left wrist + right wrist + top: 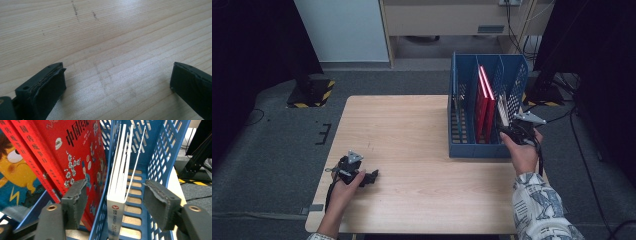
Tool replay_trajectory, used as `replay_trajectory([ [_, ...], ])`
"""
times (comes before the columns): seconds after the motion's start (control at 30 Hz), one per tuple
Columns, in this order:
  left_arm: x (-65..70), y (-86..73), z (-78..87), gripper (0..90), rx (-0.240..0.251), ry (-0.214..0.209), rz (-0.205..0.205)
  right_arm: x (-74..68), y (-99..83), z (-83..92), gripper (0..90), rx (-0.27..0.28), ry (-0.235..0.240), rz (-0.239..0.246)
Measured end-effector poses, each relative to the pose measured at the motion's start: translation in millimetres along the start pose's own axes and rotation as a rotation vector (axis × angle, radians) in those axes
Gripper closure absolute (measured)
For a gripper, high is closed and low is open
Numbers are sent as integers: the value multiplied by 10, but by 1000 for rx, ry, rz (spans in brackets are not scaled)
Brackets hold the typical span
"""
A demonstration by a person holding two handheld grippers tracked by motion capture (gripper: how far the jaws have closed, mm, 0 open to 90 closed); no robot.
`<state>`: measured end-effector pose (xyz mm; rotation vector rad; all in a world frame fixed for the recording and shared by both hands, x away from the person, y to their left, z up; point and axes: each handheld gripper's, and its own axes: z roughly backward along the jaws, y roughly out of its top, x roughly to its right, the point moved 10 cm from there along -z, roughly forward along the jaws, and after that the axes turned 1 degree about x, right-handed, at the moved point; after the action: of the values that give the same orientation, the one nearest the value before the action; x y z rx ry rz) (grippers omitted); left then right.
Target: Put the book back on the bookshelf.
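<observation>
We note the right gripper [115,202] at the open end of the blue rack [462,150], jaws apart with clear gaps on both sides of the white book [117,212]. That book stands upright in the rack's rightmost slot, just beside the red books [75,150] in the middle one. We judge this as the letting-go step of shelving: book placed, grip off. Next move calls for a straight pull back without tipping the book. The left gripper [115,85] idles over the bare table [112,37], jaws wide, nothing between.
</observation>
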<state>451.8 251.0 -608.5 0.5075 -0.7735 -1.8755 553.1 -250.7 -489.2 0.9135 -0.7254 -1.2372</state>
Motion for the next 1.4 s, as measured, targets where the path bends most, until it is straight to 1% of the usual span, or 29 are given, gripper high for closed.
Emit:
replay_trajectory([
  [0.1,1,0,0,0,0,0,0,-23,-17,23,289,-5,12,-10],
  [0.13,1,0,0,0,0,0,0,-23,-17,23,289,-5,12,-10],
  [0.17,1,-1,1,0,0,-1,-1,-33,-26,33,251,-5,12,-10],
  [0.2,2,-1,1,0,0,-1,-1,-37,-28,40,236,-3,12,-13],
  [0.3,2,-1,1,0,0,-1,1,-59,-45,63,188,-12,35,-25],
  [0.33,2,-1,1,0,0,-1,-1,-59,-40,74,187,-3,35,-22],
  [0.6,2,-1,1,0,0,-1,-1,-51,-76,111,173,-8,47,-17],
  [0.93,2,-1,1,0,0,-1,-1,-104,-78,214,138,-3,72,-6],
  [0.97,2,-1,1,0,0,0,-1,-129,-90,240,126,-9,84,-10],
  [1.2,3,-2,1,0,0,0,0,-198,-135,286,95,-22,109,0],
  [1.4,2,-1,1,0,0,-1,-1,-267,-176,333,89,-27,129,10],
])
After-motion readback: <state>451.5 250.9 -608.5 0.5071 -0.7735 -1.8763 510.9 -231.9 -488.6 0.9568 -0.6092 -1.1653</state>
